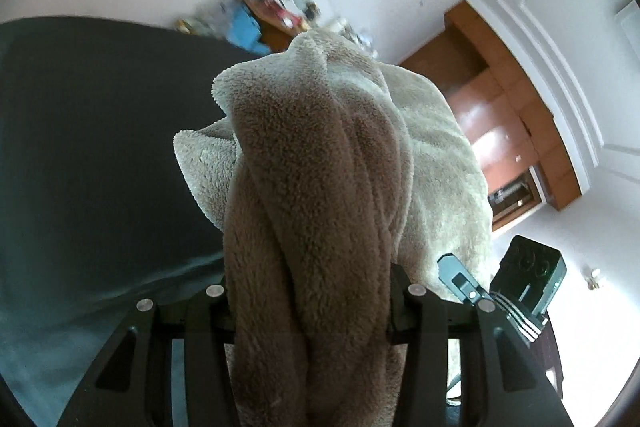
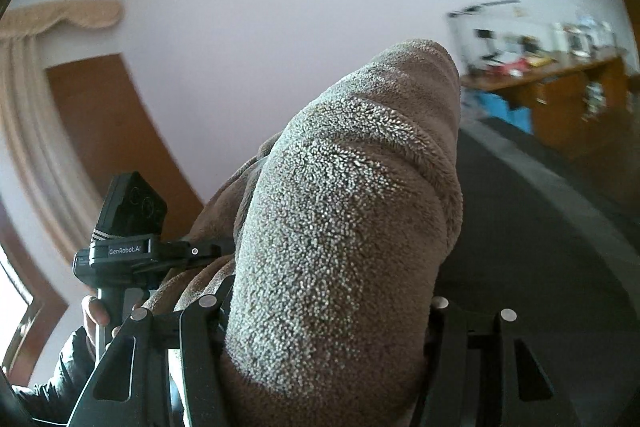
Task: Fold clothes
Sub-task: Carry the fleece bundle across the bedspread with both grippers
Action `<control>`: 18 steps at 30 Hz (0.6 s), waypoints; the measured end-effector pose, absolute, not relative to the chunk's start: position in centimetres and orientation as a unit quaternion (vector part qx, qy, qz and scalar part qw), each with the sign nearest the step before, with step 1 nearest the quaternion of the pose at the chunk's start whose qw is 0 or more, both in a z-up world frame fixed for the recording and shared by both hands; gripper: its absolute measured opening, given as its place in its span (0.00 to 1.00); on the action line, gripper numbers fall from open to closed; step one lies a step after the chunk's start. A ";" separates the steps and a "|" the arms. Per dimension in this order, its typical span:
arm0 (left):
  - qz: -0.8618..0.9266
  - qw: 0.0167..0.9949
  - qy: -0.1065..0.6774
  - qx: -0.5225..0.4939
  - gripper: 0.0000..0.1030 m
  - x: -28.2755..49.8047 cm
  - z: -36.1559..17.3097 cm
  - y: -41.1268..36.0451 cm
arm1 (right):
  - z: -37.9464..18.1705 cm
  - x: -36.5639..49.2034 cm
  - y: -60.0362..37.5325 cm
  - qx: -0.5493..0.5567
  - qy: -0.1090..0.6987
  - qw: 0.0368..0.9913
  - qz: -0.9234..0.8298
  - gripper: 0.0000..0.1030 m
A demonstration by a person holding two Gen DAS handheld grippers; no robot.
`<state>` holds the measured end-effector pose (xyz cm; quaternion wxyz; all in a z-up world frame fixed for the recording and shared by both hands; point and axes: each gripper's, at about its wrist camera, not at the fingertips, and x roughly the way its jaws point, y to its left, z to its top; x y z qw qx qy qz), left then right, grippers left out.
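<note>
A fuzzy brown garment with a paler beige side hangs bunched and lifted above a dark grey surface. In the left wrist view my left gripper is shut on a thick bundle of it that fills the gap between the fingers. The right wrist view shows my right gripper shut on another thick fold of the same garment. The two grippers are close together: the right gripper shows at the cloth's right edge, and the left gripper at its left, held by a hand.
The dark grey surface stretches below and beyond the cloth. A wooden desk crowded with small items stands against the far white wall. Brown wooden cabinets line the right side, and a beige curtain hangs at the left.
</note>
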<state>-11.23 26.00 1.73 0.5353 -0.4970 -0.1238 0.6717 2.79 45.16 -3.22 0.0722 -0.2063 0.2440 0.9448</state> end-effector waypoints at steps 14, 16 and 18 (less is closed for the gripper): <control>0.630 0.534 -0.070 -0.560 0.90 -5.3 -3.4 36.1 | 0.5 14.7 55.6 -0.258 0.325 0.138 0.900 0.70; 0.630 0.532 -0.066 -0.562 0.91 -5.5 -3.5 36.1 | 0.7 15.0 54.0 -0.258 0.305 0.144 0.905 0.74; 0.643 0.522 -0.045 -0.558 0.98 -5.3 -3.0 35.8 | 1.0 14.5 53.3 -0.261 0.284 0.150 0.910 0.74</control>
